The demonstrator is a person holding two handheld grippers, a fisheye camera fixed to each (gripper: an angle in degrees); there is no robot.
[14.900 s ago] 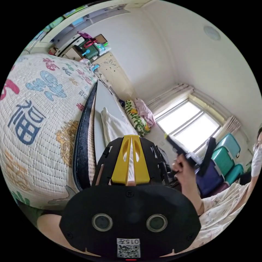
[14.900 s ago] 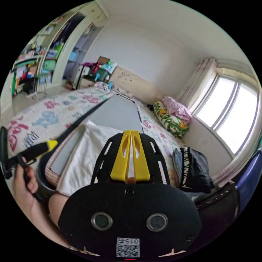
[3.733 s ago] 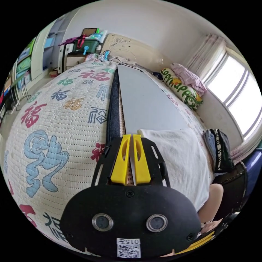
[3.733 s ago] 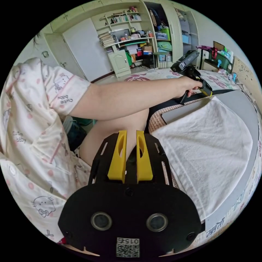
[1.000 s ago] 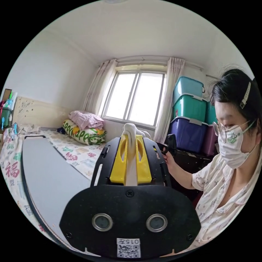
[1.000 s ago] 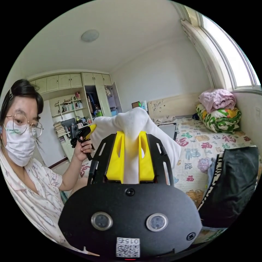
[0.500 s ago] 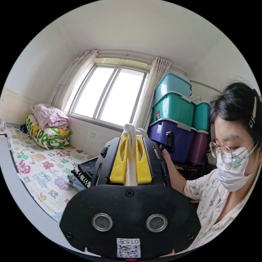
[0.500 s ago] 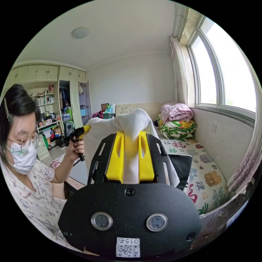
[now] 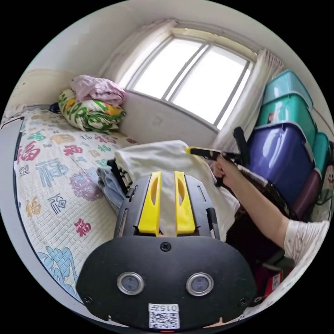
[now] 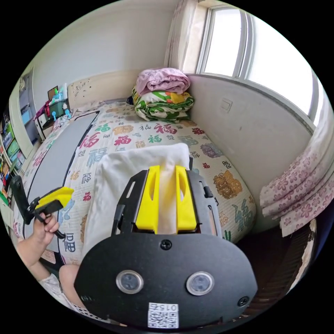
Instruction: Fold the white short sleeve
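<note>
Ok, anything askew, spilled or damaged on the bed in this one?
Nothing stands out. The folded white shirt sits on the stack of folded clothes on the patterned bedspread, roughly squared, one edge draping over the stack's side. Left gripper and right gripper are open above it.

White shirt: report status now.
Left gripper open over the folded shirt. Right gripper open, shirt between its jaws. Shirt lies atop the clothes pile. Nothing in the way.

A quilted bed (image 10: 222, 174) carries a grey board (image 10: 59, 156), rolled bedding (image 10: 163, 99) and a clothes stack (image 9: 111, 181).
</note>
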